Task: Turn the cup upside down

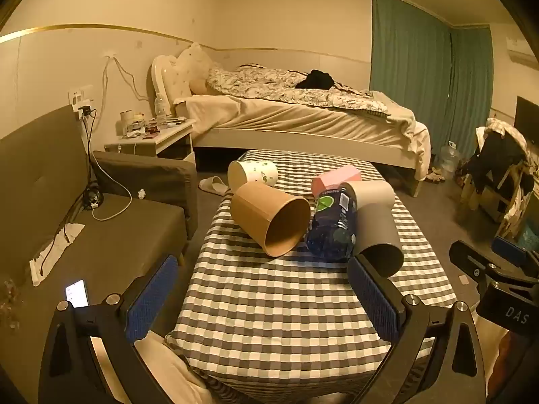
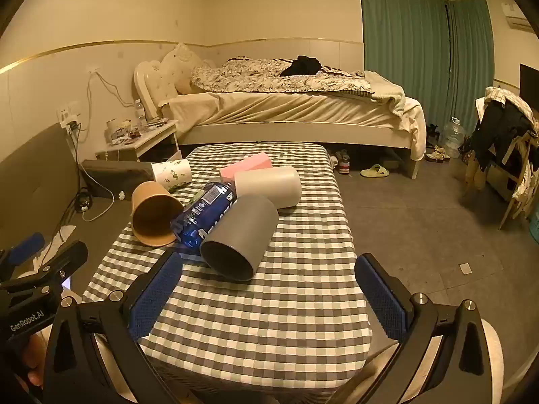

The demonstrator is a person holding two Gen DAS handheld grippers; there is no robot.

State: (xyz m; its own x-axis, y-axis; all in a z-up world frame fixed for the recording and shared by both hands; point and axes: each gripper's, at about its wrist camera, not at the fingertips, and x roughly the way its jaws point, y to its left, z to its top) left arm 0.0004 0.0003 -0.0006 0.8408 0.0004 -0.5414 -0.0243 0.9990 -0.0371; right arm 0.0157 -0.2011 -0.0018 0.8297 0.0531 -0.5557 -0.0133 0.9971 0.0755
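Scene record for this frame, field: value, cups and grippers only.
surface: checkered tablecloth
brown paper cup: on its side, mouth toward camera
grey cup: on its side, against blue bottle
white cup: on its side
patterned paper cup: on its side
left gripper: open, empty
right gripper: open, empty
flipped: none yet

Left hand-held gripper (image 1: 266, 299) and right hand-held gripper (image 2: 269, 298): jaws spread wide, nothing held, side by side, both level.

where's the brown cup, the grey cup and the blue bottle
brown cup (image 1: 256, 213), left wrist view, on its outer side wall
grey cup (image 2: 246, 222), right wrist view, on its side wall
blue bottle (image 2: 209, 208), right wrist view, on its label
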